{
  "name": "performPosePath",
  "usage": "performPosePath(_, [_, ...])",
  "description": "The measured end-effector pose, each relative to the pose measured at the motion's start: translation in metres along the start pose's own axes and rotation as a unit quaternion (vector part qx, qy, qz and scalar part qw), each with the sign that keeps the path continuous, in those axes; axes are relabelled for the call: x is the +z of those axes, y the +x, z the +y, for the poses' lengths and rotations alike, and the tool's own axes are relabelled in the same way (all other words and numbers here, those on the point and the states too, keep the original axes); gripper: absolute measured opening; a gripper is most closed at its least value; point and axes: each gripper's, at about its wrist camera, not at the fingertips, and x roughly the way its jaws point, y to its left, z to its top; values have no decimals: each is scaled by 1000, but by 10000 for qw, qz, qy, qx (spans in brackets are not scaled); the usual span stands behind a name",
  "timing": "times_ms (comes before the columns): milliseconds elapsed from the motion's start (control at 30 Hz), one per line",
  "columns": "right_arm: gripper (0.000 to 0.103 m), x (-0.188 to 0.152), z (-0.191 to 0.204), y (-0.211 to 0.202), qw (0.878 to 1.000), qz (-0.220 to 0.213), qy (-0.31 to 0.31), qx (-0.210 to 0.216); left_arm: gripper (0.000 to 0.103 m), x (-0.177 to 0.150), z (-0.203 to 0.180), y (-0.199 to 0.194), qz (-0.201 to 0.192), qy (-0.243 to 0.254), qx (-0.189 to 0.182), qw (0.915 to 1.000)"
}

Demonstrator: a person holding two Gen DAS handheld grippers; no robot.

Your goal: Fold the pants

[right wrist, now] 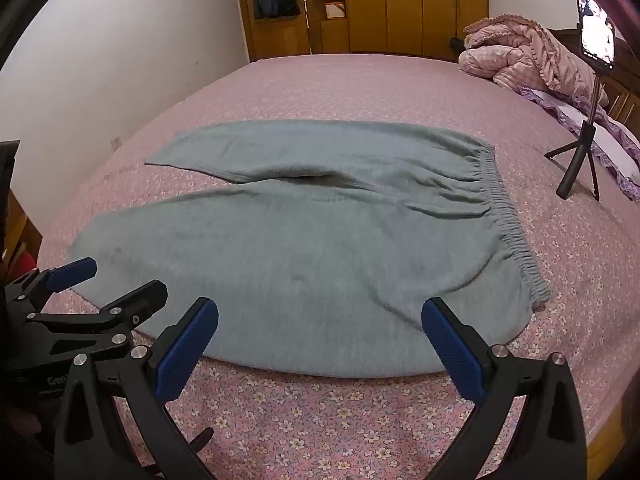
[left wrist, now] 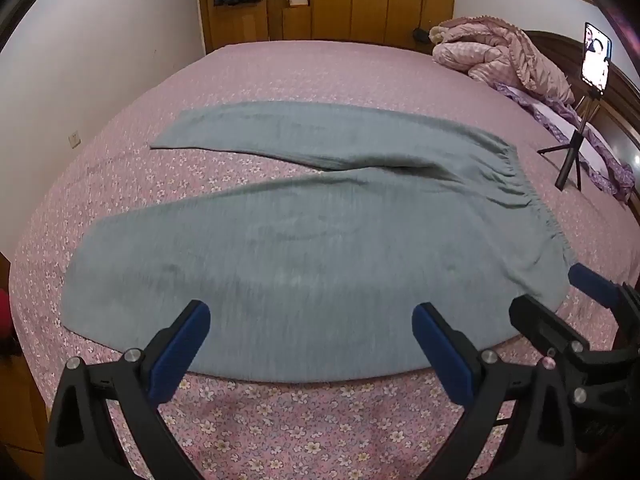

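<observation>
A: We start with the bed (left wrist: 360, 76), floral sheet, a heaped quilt (left wrist: 500, 52) at the far right corner and a tripod (left wrist: 572, 160) with a phone (left wrist: 596, 58) beside it. Nothing of that crowds us.

B: The pants (right wrist: 304, 264) lie flat across the bed in front of us, legs running left and splayed apart, waistband (right wrist: 508, 220) on the right, near leg edge close to us.

A: There's a ridge of bunched cloth at the crotch. We'd judge the first fold is leg over leg, so that ridge should be smoothed or pulled out as we lift.

B: Agreed. Our left claw (left wrist: 310, 320) and right claw (right wrist: 320, 316) both stand spread wide with nothing in them, above the near edge. We'd take the near leg at hem and waistband corner, pinching one layer set cleanly, and carry both ends over together so the edges meet.
</observation>
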Motion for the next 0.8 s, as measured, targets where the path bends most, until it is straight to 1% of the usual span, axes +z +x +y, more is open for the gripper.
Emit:
performPosePath(200, [103,3,-1,-3,9999,-8,104,-15,103,-1,1,-4,-11,-5,42,10000])
performPosePath(267, [103,-3,-2,1,10000,-3,74,9,103,-2,1,-6,-17,-14,63,10000])
performPosePath(333, [103,-1,1,2,10000,66,63,-15,103,-9,2,0,9,-59,97,9999])
performPosePath(467, [103,-5,3,2,9999,110,123,-35,103,-8,3,1,42,-112,135,9998])
performPosePath(533, [103,-4,-6,3,9997,156,162,-16,103,-7,3,2,56,-156,143,9998])
performPosePath(800, [103,-4,-6,2,9998,133,154,-44,103,-7,5,2,83,-178,177,9997])
